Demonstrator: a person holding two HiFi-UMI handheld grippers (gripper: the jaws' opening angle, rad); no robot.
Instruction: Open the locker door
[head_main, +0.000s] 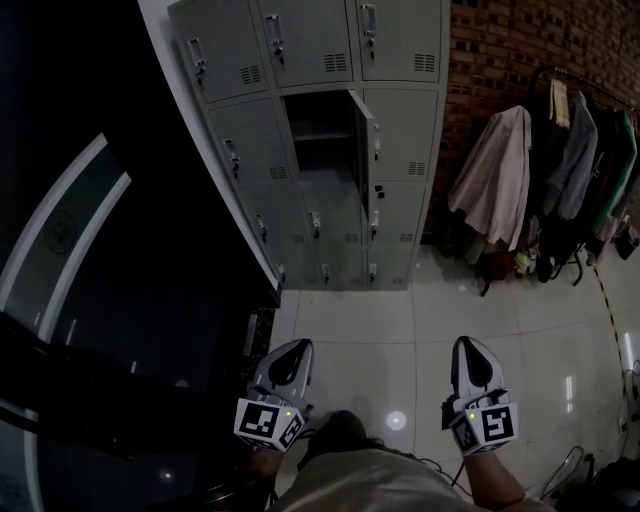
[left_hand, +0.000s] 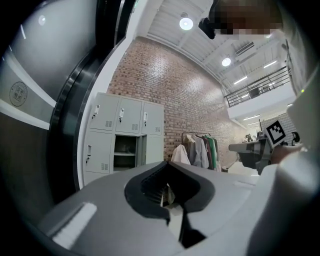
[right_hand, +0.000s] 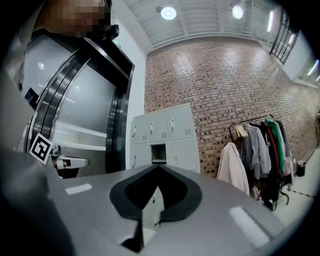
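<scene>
Left gripper: jaw tips look pinched together at the far end, nothing between them. In the left gripper view only floor and hanging clothes show through the hollow behind the tips.

Right gripper: jaws clenched, empty. Tips meet on the centreline in the right gripper view.

Both grippers sit low in the head view, close to the person's body and side by side, left one beside the dark wall edge. Marker cube on each, left and right. Both hang over the tiled floor, well apart from the lockers and touching nothing.

Locker door: already open. It belongs to the middle column, second row from the top of the grey locker bank, and is swung out to the right, seen almost edge-on. The open compartment shows a shelf inside; contents too dark to tell. All other doors in the bank are closed. Both gripper views point at the bank, with the open compartment showing as a dark square.

Bank stands against the brick wall. Right of it is a clothes rack full of coats, a pale pink coat nearest the lockers. Left of the bank is a dark glass wall with curved pale bands.
</scene>
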